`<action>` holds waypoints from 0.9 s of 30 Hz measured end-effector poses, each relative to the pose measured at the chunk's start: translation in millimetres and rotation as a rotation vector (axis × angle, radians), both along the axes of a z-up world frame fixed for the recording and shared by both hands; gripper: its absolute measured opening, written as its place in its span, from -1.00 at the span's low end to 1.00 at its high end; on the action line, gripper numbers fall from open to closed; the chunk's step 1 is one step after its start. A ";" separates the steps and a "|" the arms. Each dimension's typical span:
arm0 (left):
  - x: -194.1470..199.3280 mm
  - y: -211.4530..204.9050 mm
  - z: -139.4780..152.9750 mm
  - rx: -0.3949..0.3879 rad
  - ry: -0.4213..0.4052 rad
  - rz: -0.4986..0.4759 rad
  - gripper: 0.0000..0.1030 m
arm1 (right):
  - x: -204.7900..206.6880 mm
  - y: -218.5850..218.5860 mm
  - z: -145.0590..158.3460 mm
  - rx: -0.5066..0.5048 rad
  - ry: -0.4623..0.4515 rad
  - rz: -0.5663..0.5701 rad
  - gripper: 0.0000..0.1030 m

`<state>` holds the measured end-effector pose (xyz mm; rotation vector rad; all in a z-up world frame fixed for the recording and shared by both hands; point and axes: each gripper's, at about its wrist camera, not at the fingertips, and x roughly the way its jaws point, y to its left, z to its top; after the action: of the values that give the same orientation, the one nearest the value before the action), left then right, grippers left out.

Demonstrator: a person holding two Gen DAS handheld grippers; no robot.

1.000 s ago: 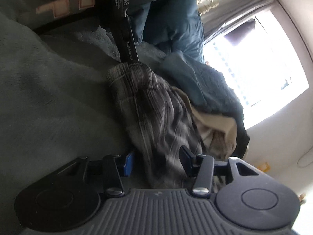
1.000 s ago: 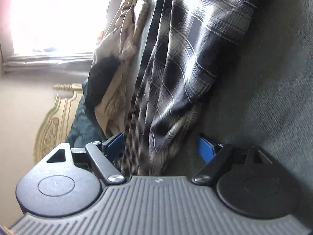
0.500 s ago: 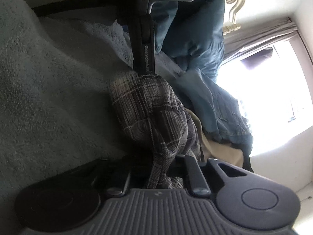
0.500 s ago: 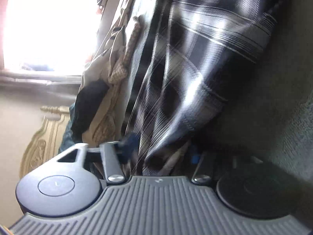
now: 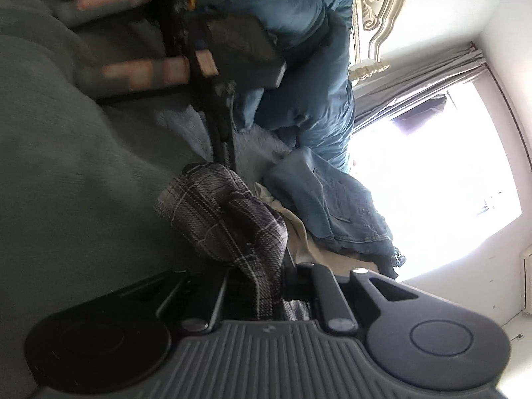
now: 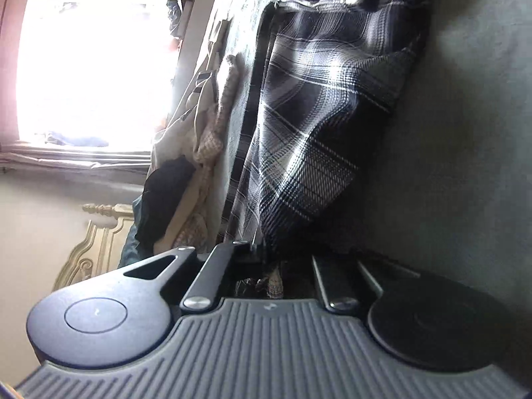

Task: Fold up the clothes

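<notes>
Garment: plaid shirt (image 5: 229, 219) bunched on the grey bed (image 5: 66, 183), beside a clothes pile.
Left gripper (image 5: 262, 286): fingers pinched on one shirt end.
Right gripper (image 6: 266, 266): fingers just closed, pinching the opposite end.
Axis: cloth spans between both grips.

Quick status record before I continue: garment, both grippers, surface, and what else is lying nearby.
garment: plaid shirt, bunched, held at two places
left gripper: shut on the plaid shirt, jaws just closed
right gripper: shut on the plaid shirt, jaws just closed
surface: grey-green blanket
nearby: blue jeans, beige garment
background: bright window
</notes>
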<state>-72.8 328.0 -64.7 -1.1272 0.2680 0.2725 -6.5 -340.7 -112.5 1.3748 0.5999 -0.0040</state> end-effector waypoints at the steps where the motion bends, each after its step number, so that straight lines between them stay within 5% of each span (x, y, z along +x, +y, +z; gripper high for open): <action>1: -7.9 0.8 2.0 -0.001 -0.003 0.001 -0.78 | -5.8 -1.1 0.4 0.008 -0.003 0.005 -0.91; 14: -117.5 17.7 13.1 -0.001 -0.006 0.006 -0.78 | -103.8 -4.5 8.4 0.050 -0.018 0.045 -0.93; 22: -150.8 30.3 -2.4 0.024 0.030 0.010 -0.77 | -127.6 19.8 11.6 0.013 -0.003 0.065 -0.92; 27: -153.7 33.4 -32.6 0.039 0.033 -0.058 -0.75 | -134.9 10.6 5.8 -0.117 0.165 0.133 -0.71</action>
<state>-226.5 361.5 -97.2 -1.0753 0.3225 0.2446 -141.4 -330.1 -106.7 1.2268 0.8161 -0.0450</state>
